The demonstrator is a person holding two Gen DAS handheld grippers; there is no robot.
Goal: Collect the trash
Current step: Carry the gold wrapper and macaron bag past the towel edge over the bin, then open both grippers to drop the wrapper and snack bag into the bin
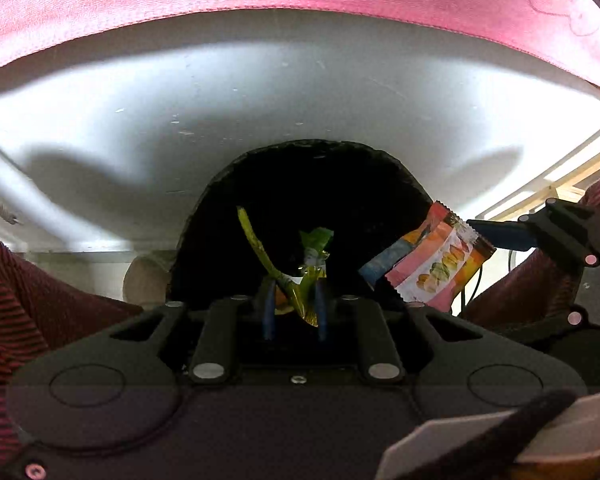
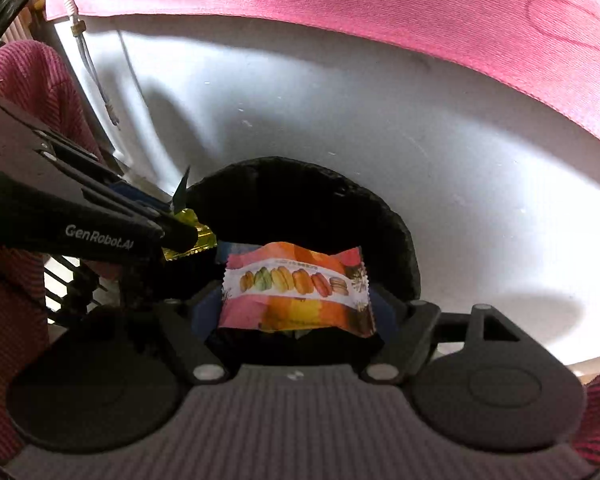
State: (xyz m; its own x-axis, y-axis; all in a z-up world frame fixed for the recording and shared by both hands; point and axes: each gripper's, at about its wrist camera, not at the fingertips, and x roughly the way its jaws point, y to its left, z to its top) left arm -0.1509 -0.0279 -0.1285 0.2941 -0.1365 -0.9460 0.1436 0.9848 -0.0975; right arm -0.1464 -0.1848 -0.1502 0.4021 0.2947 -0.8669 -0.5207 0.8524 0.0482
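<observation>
Nearest me, my left gripper (image 1: 294,312) is pinched narrow on a crumpled green-yellow wrapper (image 1: 300,280), which sticks up toward twelve o'clock between the blue pads. Beside it, my right gripper (image 2: 296,320) is clamped on a pink macaron packet (image 2: 296,290), long axis running three to nine o'clock across the jaws. From the left view that packet hangs at about two o'clock, just beside my wrapper. Straight beyond both, at twelve o'clock, gapes the black trash bin (image 2: 396,236), its dark mouth right behind each piece. Both hands look about equally near, tips pointing forward over the rim, I judge. Past the bin lies the white table (image 2: 420,120), and farthest off the pink cloth (image 2: 340,4)
</observation>
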